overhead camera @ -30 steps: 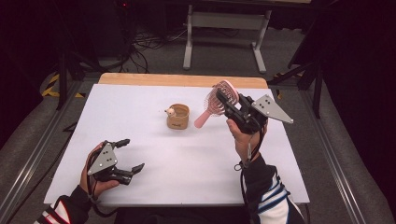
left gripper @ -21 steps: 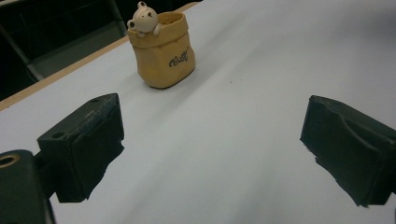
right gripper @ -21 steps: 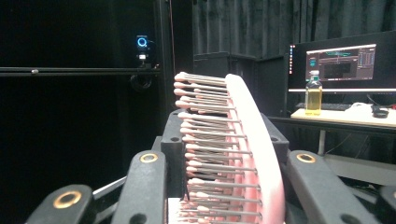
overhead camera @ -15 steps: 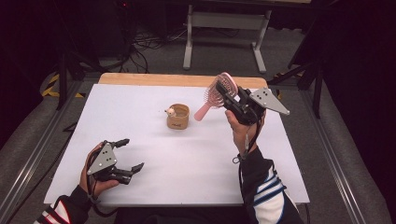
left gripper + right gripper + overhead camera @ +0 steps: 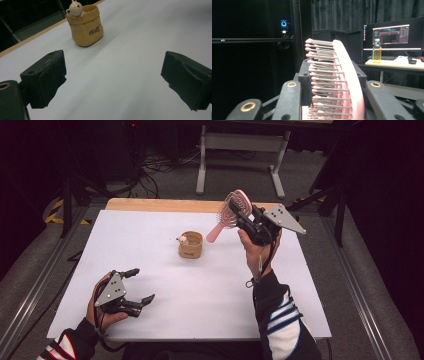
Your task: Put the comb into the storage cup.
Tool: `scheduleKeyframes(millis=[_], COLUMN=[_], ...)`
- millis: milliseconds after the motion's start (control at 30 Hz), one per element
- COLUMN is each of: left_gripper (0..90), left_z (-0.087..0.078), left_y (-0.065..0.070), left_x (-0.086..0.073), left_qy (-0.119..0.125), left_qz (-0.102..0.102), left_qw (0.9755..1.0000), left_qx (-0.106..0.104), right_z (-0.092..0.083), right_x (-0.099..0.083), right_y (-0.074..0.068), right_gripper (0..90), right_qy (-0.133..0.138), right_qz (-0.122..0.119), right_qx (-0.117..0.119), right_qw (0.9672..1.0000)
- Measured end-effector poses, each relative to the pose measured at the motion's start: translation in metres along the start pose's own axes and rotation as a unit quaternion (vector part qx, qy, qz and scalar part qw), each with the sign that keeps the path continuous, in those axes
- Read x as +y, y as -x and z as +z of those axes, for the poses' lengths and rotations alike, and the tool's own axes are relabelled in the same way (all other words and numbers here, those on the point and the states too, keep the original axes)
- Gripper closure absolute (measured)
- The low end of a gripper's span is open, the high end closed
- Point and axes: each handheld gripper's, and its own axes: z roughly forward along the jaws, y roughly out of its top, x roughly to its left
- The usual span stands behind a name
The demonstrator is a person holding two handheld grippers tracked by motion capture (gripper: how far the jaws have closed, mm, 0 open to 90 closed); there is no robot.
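Observation:
A pink hairbrush (image 5: 231,210) is held in the air over the back right of the white table (image 5: 140,240), with my right gripper (image 5: 242,216) shut on its head. Its handle slants down and left toward a small tan pot (image 5: 191,246) with a bear figure on its rim. In the right gripper view the hairbrush (image 5: 345,75) stands upright between the jaws of the right gripper (image 5: 333,85), bristles facing left. My left gripper (image 5: 136,286) rests open near the front left edge. In the left gripper view the left gripper (image 5: 112,77) has bare table between its fingers (image 5: 46,72), and the pot (image 5: 85,26) stands farther off.
A wooden strip (image 5: 165,205) runs along the table's far edge, with a grey stand (image 5: 240,142) and cables on the floor beyond. The right gripper view looks level into a dark room with a lit monitor (image 5: 392,35) and a bottle (image 5: 376,53) on a desk.
My right hand has carried the hairbrush a little toward the back of the table and slightly left. The left hand and the pot have stayed where they were.

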Motion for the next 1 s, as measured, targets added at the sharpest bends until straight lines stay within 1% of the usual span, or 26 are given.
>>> scheduleKeyframes(millis=[67, 167, 333, 367, 700, 733, 833, 867, 1000], left_gripper=[6.8, 7.0, 7.0, 6.9, 6.9, 6.9, 7.0, 6.9, 7.0], left_z=[0.001, 0.001, 0.001, 0.001, 0.001, 0.001, 0.000, 0.000, 0.001], left_y=[0.000, 0.000, 0.000, 0.000, 0.000, -0.001, -0.001, -0.001, -0.001], left_x=[0.000, 0.000, 0.000, 0.000, 0.000, 0.000, 0.000, 0.000, 0.000], left_qy=[0.000, 0.002, 0.000, 0.000, 0.002, 0.000, 0.000, 0.001, 0.002], left_qz=[0.001, -0.001, 0.000, 0.000, -0.001, -0.001, -0.001, -0.001, -0.002], left_qw=[1.0000, 1.0000, 1.0000, 1.0000, 1.0000, 1.0000, 1.0000, 1.0000, 1.0000], left_qx=[-0.001, -0.001, -0.002, -0.002, -0.004, -0.005, -0.005, -0.006, -0.008], right_z=[0.003, 0.009, 0.015, 0.018, 0.030, 0.033, 0.035, 0.039, 0.045], right_x=[0.001, 0.000, -0.002, -0.003, -0.010, -0.012, -0.014, -0.016, -0.021], right_y=[0.000, -0.003, -0.006, -0.007, -0.012, -0.013, -0.013, -0.015, -0.018], right_gripper=[64.3, 64.4, 64.4, 64.4, 64.3, 64.3, 64.3, 64.3, 64.4], right_qy=[0.003, -0.003, -0.004, -0.007, -0.014, -0.014, -0.016, -0.018, -0.023], right_qz=[0.001, -0.001, -0.005, -0.005, -0.006, -0.002, -0.003, -0.003, -0.001], right_qx=[0.000, 0.001, 0.004, 0.003, 0.006, 0.007, 0.006, 0.008, 0.009], right_qw=[1.0000, 1.0000, 1.0000, 1.0000, 0.9999, 0.9999, 0.9999, 0.9998, 0.9997])
